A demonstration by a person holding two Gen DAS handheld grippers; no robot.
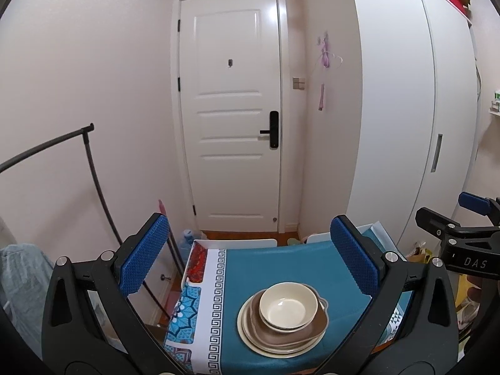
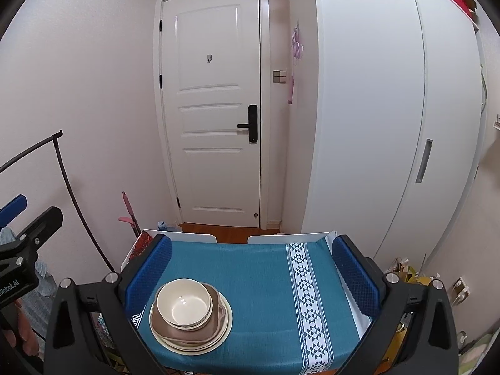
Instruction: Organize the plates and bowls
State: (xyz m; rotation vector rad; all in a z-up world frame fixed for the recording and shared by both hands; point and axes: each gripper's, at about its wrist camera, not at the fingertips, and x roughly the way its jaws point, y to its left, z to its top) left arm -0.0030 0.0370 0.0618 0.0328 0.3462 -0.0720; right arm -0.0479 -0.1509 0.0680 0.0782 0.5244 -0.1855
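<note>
Closest to us were the two grippers, and both were spread wide with nothing in them. Our left gripper (image 1: pixel 250 268) hung above the near edge of the table, its blue pads (image 1: pixel 145 254) well apart, and the stack sat in the gap between them, lower down and not touched by either. Our right gripper (image 2: pixel 251 276) was the same story, jaws fully apart and empty, hovering over the bare teal stretch just to the right of the dishes.

The dishes themselves were all piled in one stack on the teal tablecloth (image 2: pixel 265 281), toward the left half of the table. From the top down: a cream bowl (image 1: pixel 288 304) sitting inside a second cream bowl, those resting in a brown dish (image 1: pixel 307 328) with a little handle on its right, and under that cream plates (image 2: pixel 226 328). We couldn't tell exactly how many plates there were, maybe two or three rims showing.

Past the far edge of the table were two white chair backs (image 2: pixel 289 238), then a strip of wood floor. Off to the left stood a black clothes rack (image 2: pixel 67 175), on the right a big white wardrobe (image 2: pixel 368 109), and at the back the white door (image 2: pixel 212 109) with a black lock.
</note>
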